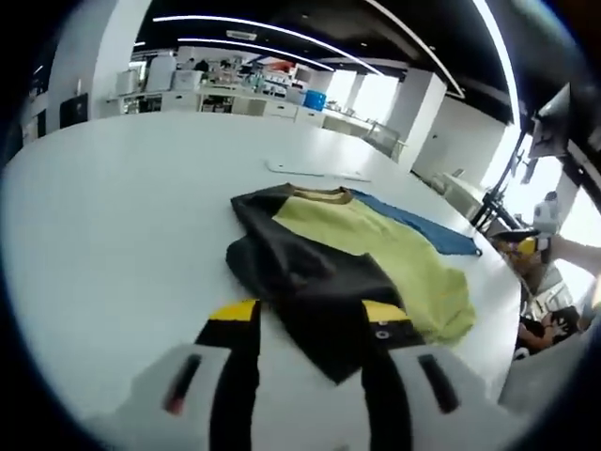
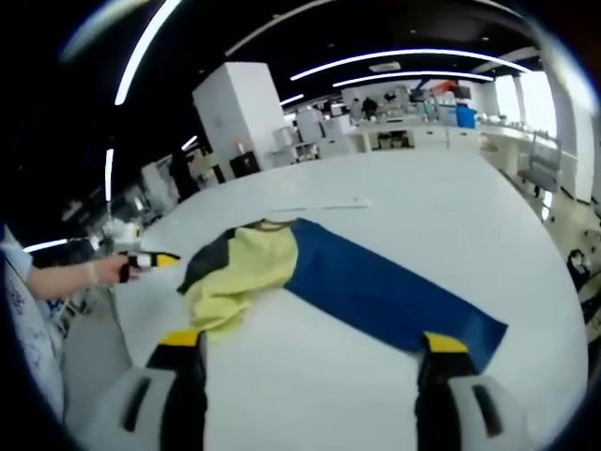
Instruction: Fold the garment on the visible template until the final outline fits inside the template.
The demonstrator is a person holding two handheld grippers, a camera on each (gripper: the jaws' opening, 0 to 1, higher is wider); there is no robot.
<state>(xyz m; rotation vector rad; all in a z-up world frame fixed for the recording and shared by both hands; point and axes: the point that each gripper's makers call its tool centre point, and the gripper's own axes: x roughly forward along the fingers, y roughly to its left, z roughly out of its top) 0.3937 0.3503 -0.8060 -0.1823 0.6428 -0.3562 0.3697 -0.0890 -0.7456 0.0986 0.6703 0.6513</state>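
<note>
A: How many garments (image 1: 357, 272) lie on the table (image 1: 122, 235)?
B: One, yellow and black. One blue template (image 2: 385, 287) lies under it.
A: And grippers?
B: Two: a left gripper (image 1: 308, 324) and a right gripper (image 2: 310, 352), two jaws each.
A: Anything else?
B: One flat white strip (image 1: 315, 171) beyond the collar.

Garment (image 2: 244, 268) apparently overlapping template (image 2: 385, 291) on table (image 2: 441, 197)

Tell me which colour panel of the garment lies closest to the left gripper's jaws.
The black panel. In the left gripper view it reaches down between the left gripper jaws, while the yellow-green panel lies beyond it and the blue template farther back.
</note>
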